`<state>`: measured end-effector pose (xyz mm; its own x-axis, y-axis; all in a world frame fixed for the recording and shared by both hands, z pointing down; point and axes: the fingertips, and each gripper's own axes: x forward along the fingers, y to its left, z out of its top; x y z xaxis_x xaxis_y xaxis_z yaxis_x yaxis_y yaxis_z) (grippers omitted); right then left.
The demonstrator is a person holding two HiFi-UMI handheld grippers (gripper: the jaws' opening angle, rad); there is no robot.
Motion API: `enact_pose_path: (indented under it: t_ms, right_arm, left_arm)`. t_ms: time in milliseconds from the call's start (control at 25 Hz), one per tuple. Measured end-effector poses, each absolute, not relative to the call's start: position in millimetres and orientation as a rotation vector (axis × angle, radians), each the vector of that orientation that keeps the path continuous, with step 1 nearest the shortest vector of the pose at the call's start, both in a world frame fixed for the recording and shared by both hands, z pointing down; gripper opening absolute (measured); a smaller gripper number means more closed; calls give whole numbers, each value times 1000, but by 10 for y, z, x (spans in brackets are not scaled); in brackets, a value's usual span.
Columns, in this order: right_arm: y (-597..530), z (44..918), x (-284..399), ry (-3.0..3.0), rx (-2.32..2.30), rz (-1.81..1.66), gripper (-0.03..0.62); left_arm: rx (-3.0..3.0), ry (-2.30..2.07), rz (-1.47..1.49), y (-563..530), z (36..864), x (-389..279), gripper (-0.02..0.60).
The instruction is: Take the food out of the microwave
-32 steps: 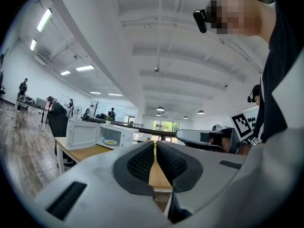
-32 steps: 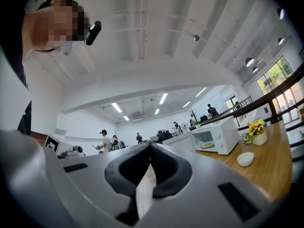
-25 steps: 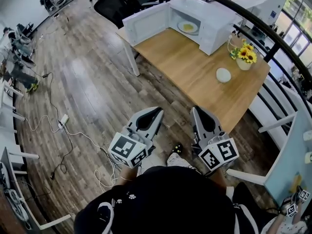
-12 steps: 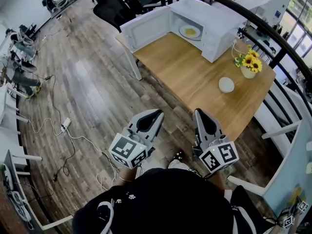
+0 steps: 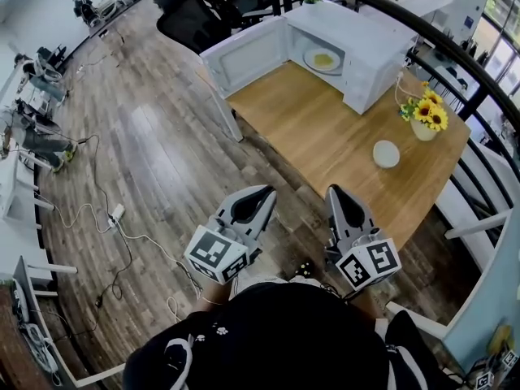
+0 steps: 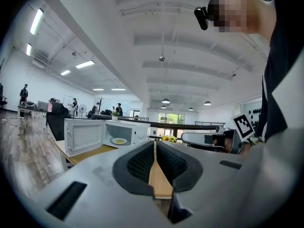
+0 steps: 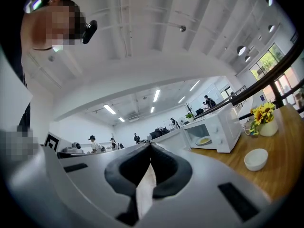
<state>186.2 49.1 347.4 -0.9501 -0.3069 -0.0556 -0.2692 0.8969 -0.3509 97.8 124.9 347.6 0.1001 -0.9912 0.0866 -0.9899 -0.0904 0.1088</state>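
We are standing on the wooden floor [image 5: 146, 153] of an open office, facing a tabletop [image 5: 325, 145] that is carrying a white microwave [image 5: 366, 43] at its far end. Its door [image 5: 244, 55] is hanging open to the left, and the plate of yellow food [image 5: 322, 59] is lying flat inside. We are holding the left hand-held gripper [image 5: 263, 193] and the right hand-held gripper [image 5: 335, 193] level, jaws pressed together on nothing, short of the tabletop. The plate is lying ahead and well apart from both, slightly nearer the right one, we are judging. Being round, it is offering no long axis.
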Motion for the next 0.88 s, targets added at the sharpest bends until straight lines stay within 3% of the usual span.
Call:
enact_pose_path:
  t_ms: [400,880]
  right_arm:
    - [456,3424,1596,2982,-438,-470,2]
    - [-90,3320,967,2891,-695,-433,2]
  left_arm:
    - [2189,-2053,11,1201,3610,659,25]
    - [2441,-1821,-45,292,3481,-91,25]
